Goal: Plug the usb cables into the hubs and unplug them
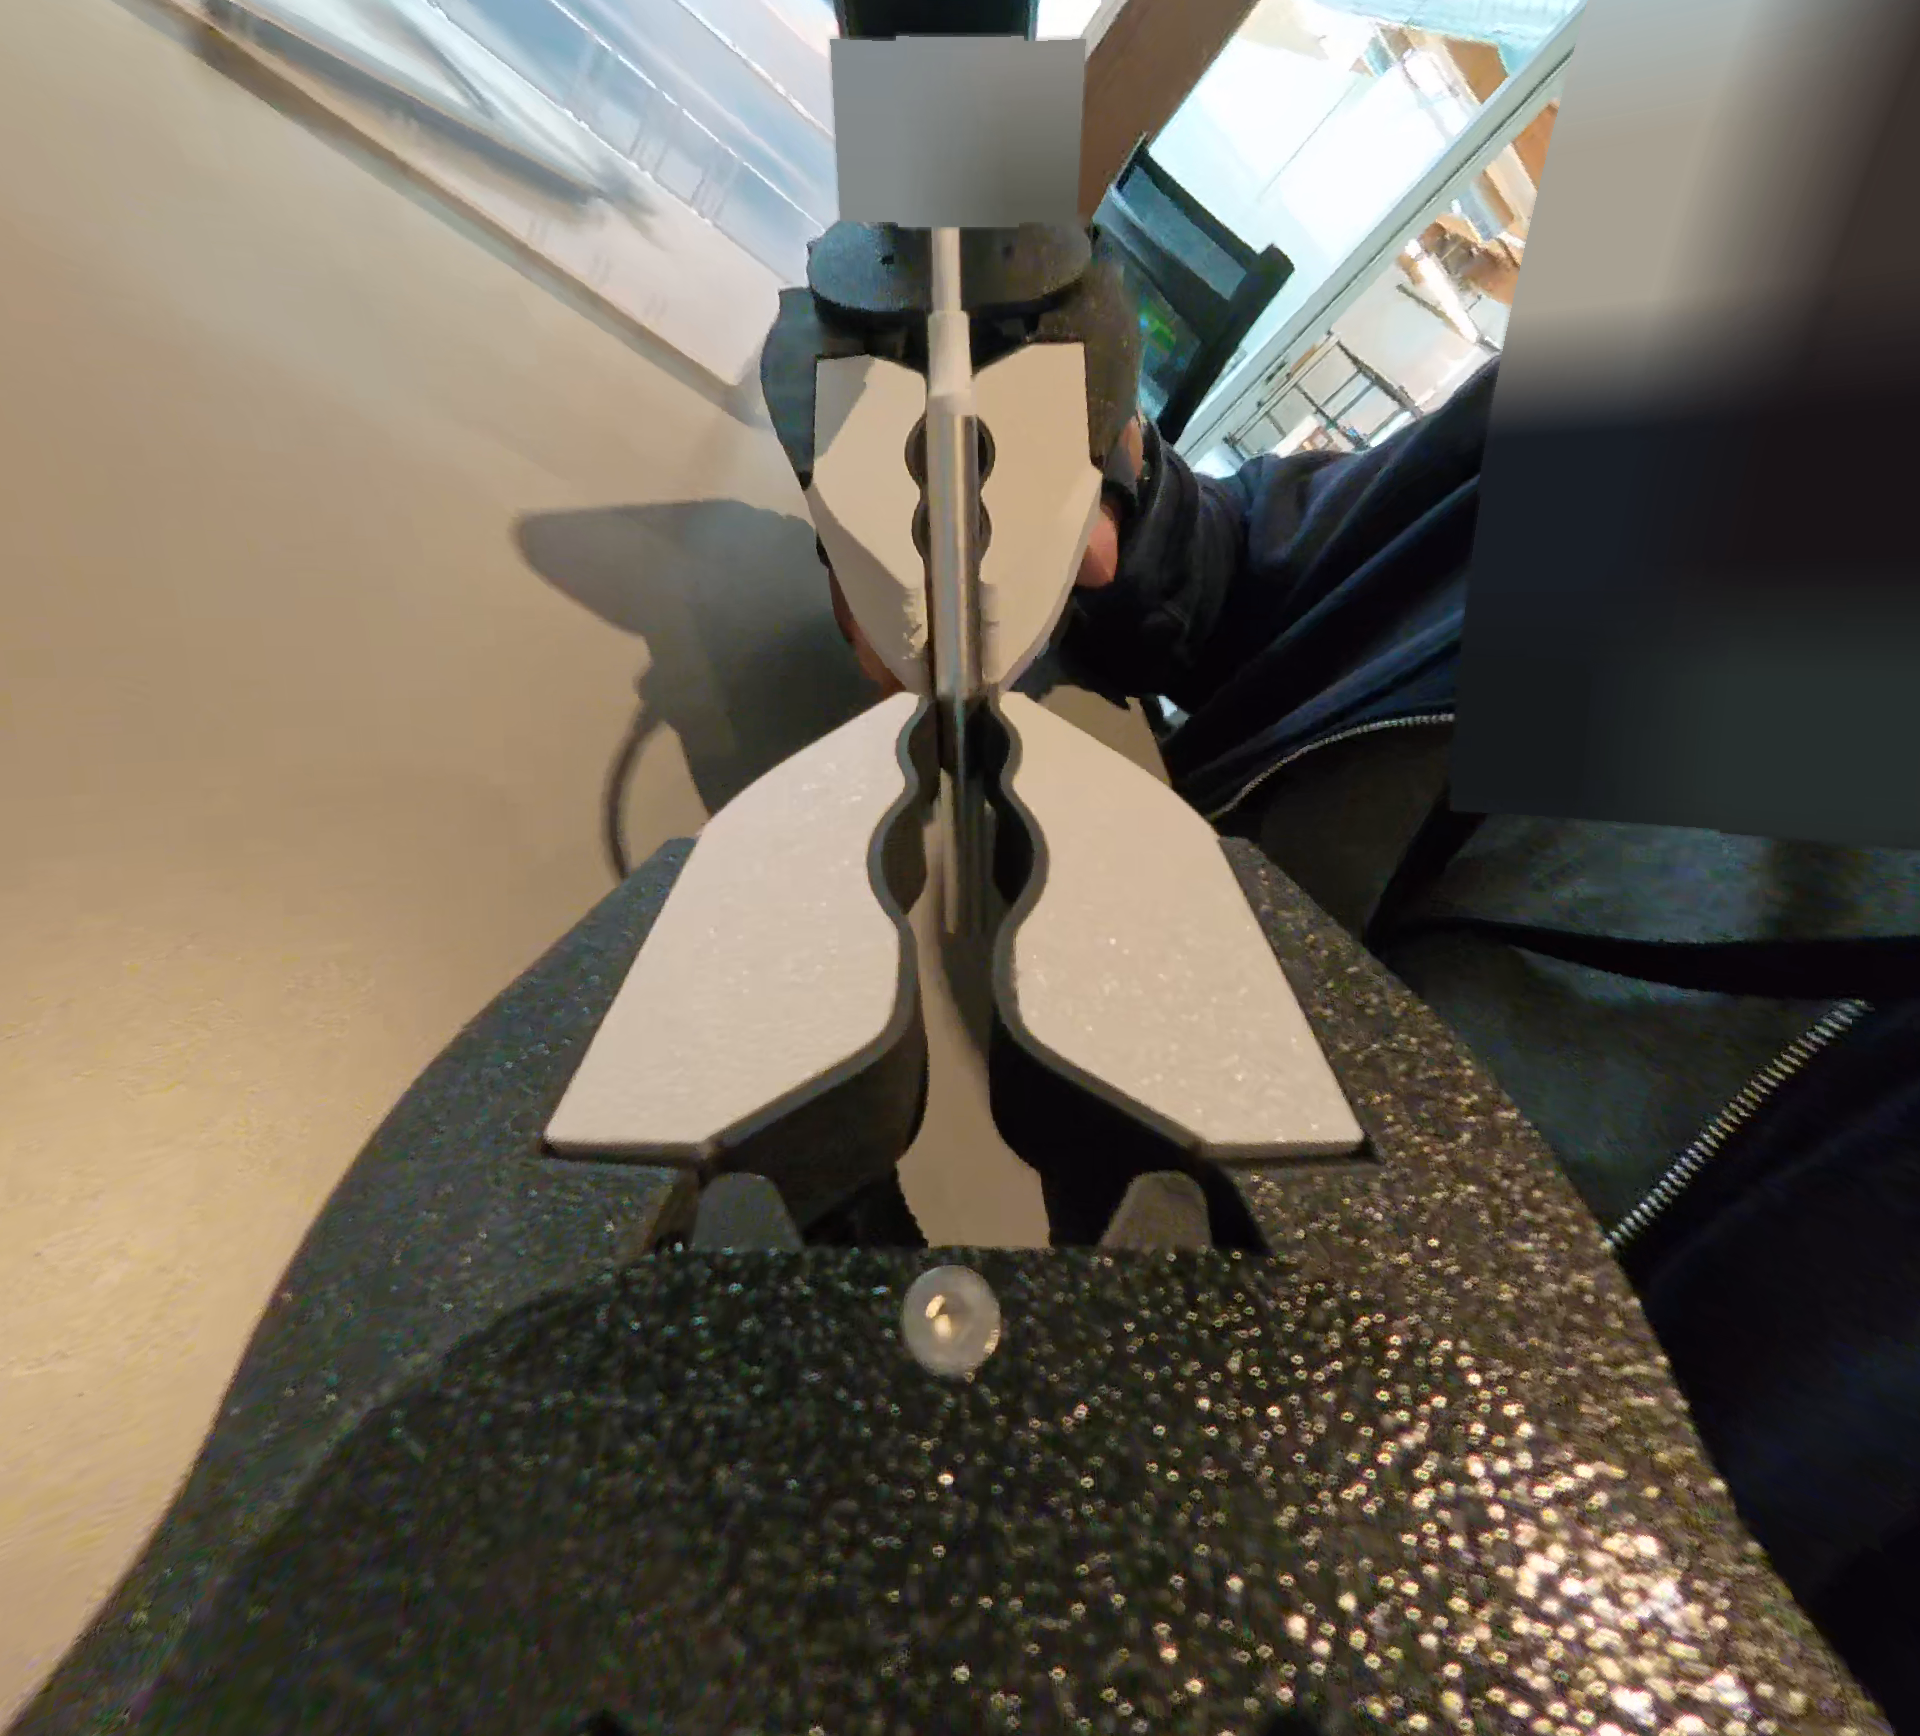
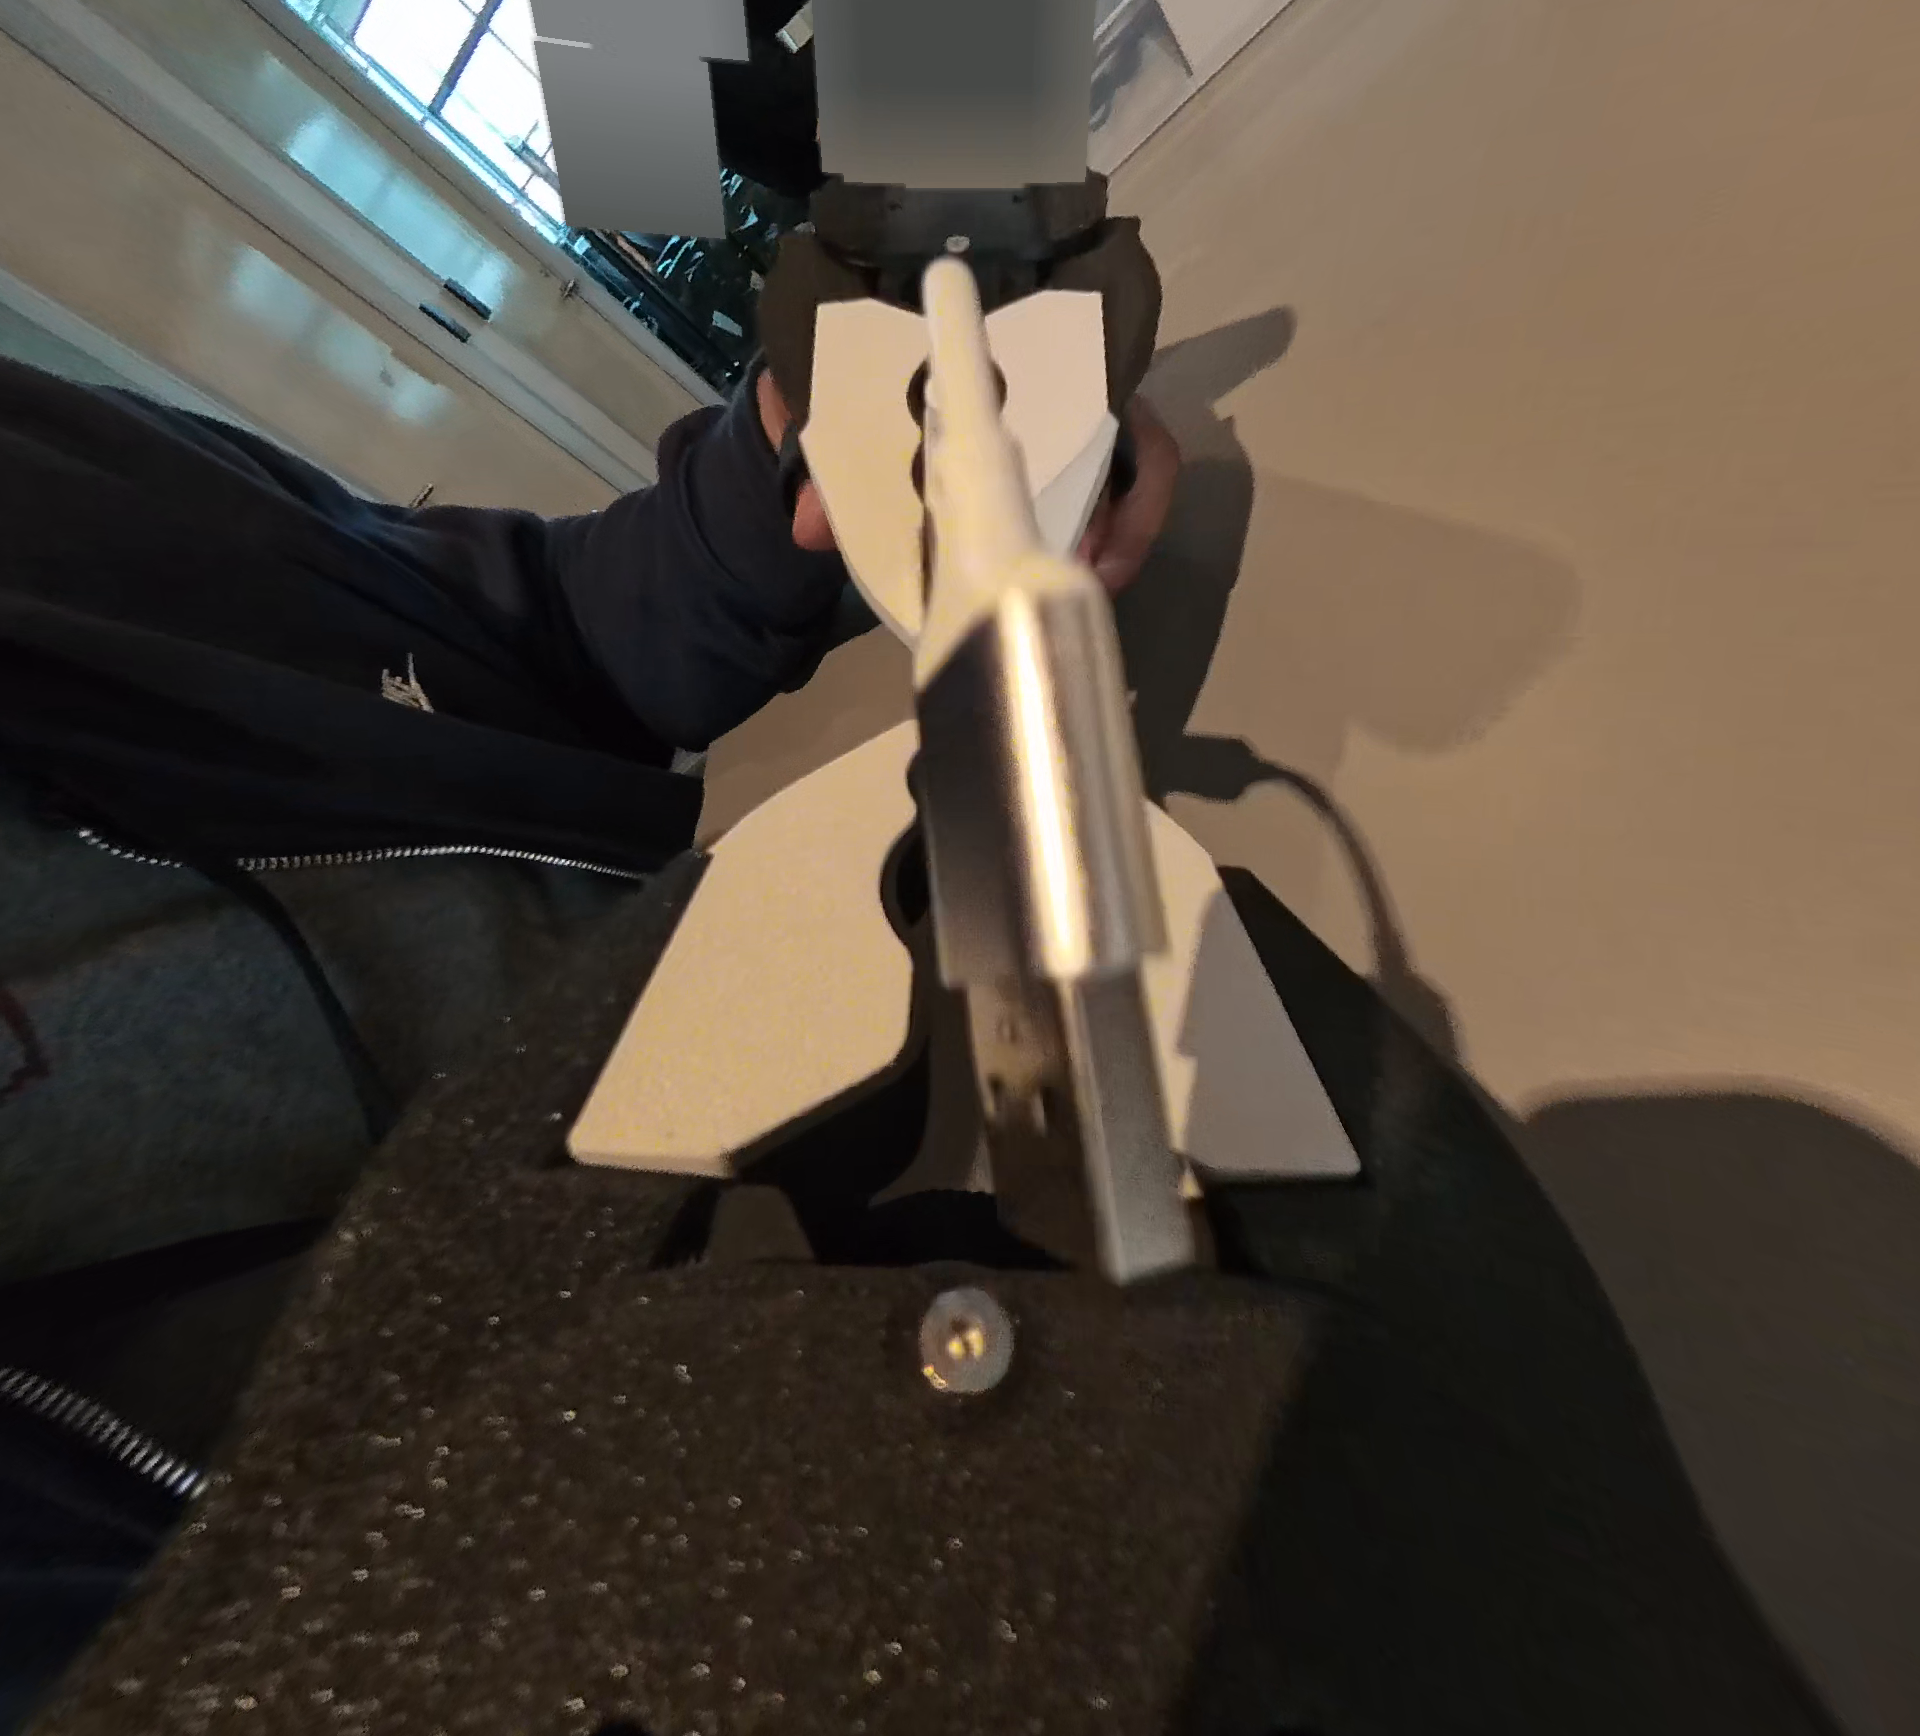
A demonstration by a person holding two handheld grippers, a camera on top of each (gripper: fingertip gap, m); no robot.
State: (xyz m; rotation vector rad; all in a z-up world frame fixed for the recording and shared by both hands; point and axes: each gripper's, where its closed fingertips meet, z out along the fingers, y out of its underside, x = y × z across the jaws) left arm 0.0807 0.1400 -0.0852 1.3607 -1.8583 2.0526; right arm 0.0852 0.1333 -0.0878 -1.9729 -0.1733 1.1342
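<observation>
Two grippers face each other above the beige worktop [image 2: 1558,439]. Right gripper [image 2: 940,751] fingers clamp the flat silver metal hub [image 2: 1049,803]; left gripper [image 1: 951,720] fingers clamp the white plastic USB connector [image 1: 951,398]. Keep connector and hub collinear, then pull or push straight.

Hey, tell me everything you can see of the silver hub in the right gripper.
The hub is a slim, flat bar that looks like brushed aluminium. It is silver along its edge with a bright highlight, and one broad face is dark. It lies lengthwise, slightly tilted, between the fingers of the right gripper, which is shut on it, clear of the beige table. Its far end meets a white plug clamped in the left gripper. They look joined, though blur hides how deeply.
</observation>
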